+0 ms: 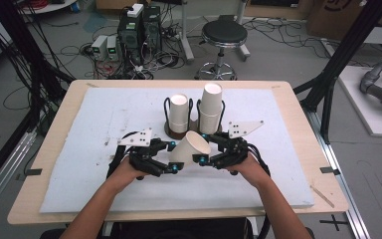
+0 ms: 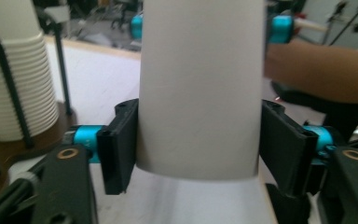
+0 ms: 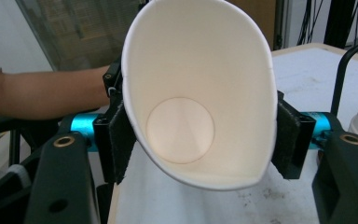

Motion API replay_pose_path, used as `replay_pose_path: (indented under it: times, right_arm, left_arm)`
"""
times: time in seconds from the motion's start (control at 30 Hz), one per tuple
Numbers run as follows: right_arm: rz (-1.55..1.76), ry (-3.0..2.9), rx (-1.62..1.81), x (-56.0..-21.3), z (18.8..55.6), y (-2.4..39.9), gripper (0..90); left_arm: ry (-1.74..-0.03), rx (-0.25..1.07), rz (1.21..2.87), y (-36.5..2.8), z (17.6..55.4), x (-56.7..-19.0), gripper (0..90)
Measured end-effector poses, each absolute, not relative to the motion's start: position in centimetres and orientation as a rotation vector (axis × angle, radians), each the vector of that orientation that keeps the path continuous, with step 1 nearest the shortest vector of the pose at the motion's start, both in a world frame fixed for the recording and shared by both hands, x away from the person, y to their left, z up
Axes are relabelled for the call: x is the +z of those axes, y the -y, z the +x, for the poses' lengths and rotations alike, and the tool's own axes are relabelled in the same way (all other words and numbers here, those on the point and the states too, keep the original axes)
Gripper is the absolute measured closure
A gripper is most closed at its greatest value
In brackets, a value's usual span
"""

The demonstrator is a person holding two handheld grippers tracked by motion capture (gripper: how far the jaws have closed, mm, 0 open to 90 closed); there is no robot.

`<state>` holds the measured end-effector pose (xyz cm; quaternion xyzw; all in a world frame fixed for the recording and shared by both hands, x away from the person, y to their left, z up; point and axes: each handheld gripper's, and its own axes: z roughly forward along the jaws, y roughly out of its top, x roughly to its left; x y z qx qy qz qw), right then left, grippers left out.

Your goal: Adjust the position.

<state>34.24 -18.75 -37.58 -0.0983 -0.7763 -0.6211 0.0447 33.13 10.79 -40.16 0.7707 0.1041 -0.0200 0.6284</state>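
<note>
white paper cup point(image 1: 191, 148), black tools with turquoise fittings, white mat point(image 1: 104, 119) on pale wooden table point(image 1: 298, 107)

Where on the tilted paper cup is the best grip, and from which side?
Grip the tilted paper cup just under its rim, from the right, jaws across the mouth. The stiff rolled rim there resists crushing, and the right gripper already squeezes that end.

paper cup point(image 2: 200, 88) rim cut off above; cup stack point(image 2: 14, 70) cropped left

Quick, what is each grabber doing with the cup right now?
Left gripper: jaws around the paper cup's bottom end; whether they press it cannot be told.
Right gripper: shut on the cup's open end.
</note>
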Motion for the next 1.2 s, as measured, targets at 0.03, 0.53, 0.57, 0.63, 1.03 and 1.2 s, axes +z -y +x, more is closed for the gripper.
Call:
replay_pose_path:
  times: [0.03, 0.53, 0.57, 0.63, 1.03, 1.2]
  right_arm:
    - [-0.294, 2.386, -1.888, -37.6, 34.3, 18.8, 36.8]
    - [-0.355, 2.327, -1.917, -37.4, 34.2, 18.6, 28.2]
    - [-0.377, 2.303, -1.941, -37.5, 34.1, 18.6, 22.2]
    - [-0.413, 2.267, -1.977, -37.5, 34.0, 18.4, 18.7]
    - [-0.394, 2.228, -2.062, -37.9, 33.8, 17.6, 29.8]
    - [-0.340, 2.297, -2.041, -37.7, 33.7, 17.5, 34.4]
  left_arm:
    - [-0.261, -0.049, 1.781, -10.7, 33.2, -40.3, 31.7]
    - [-0.214, -0.036, 1.786, -10.6, 33.0, -40.3, 36.0]
    - [-0.217, -0.035, 1.771, -10.6, 33.0, -40.3, 36.0]
    - [-0.217, -0.036, 1.744, -10.8, 33.0, -40.1, 36.0]
    - [-0.220, -0.040, 1.729, -10.4, 32.9, -40.1, 36.0]
    - [-0.226, -0.017, 1.791, -10.0, 32.8, -40.3, 35.5]
